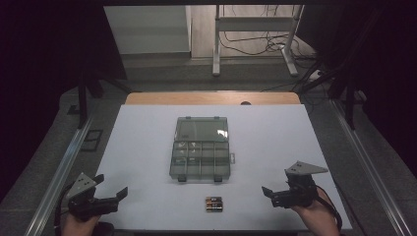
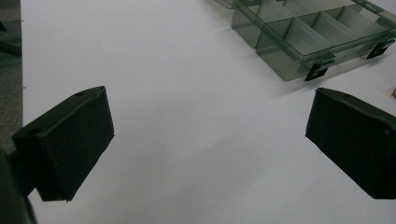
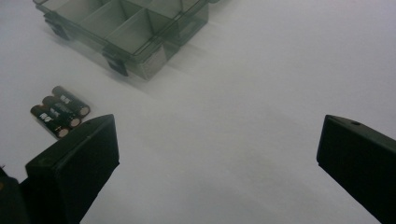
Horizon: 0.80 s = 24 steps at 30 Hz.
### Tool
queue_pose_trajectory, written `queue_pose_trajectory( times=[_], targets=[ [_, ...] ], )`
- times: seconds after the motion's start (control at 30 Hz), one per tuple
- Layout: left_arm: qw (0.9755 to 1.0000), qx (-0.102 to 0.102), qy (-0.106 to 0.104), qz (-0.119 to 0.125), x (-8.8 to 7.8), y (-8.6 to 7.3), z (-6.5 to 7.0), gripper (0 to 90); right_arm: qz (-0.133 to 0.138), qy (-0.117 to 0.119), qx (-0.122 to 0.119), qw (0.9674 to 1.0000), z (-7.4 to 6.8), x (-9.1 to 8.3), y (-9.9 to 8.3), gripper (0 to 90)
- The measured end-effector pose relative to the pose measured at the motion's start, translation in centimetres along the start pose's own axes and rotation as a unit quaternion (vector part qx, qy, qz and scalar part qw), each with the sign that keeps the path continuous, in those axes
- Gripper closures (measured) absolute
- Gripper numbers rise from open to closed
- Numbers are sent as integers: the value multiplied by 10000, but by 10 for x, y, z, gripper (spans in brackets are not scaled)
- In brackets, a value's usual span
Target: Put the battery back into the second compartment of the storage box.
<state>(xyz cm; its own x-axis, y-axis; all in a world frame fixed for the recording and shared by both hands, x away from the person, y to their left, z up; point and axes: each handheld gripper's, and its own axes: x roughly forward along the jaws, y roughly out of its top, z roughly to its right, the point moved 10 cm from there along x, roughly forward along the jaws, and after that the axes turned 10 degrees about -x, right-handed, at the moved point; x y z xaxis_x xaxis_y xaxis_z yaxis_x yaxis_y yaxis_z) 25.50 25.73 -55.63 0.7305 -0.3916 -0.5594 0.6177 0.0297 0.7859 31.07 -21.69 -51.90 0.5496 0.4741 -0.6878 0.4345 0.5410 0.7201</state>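
Note:
A smoky clear organiser box lies open in the middle of the white table, its lid folded back and its compartments looking empty. Three small batteries lie side by side in front of it. My left gripper hovers open at the near left corner, aimed right. My right gripper stands open at the near right, aimed left toward the batteries. In the left gripper view the box is at top right beyond the open gripper. The right gripper view has the batteries just past the left jaw of the open gripper, with the box above.
The white table has metal rails along both sides. A wooden strip borders its far edge. Beyond it stand a white frame and loose cables on the floor.

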Motion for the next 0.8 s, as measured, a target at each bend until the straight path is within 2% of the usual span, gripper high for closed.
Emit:
queue_pose_trajectory(
  times=[0.23, 0.37, 0.43, 0.57, 0.8],
  targets=[
    [10000, -29, -26, 0, 0, 0, 0, 13, -123, 179, -24, 9998, -11, 11, 8, 0],
    [10000, -2, -26, 2, 0, 0, 0, 14, -323, 176, -268, 9990, -19, 19, 12, 0],
    [10000, 4, -24, -2, 0, 0, 0, 14, -348, 181, -285, 9988, -21, 20, 13, 0],
    [10000, 15, -33, -6, 0, 0, 0, 14, -432, 378, -313, 9979, -28, 26, 17, 0],
    [10000, 24, -31, -14, 0, 0, 1, 15, -506, 488, -442, 9965, -39, 35, 23, 0]
  ],
)
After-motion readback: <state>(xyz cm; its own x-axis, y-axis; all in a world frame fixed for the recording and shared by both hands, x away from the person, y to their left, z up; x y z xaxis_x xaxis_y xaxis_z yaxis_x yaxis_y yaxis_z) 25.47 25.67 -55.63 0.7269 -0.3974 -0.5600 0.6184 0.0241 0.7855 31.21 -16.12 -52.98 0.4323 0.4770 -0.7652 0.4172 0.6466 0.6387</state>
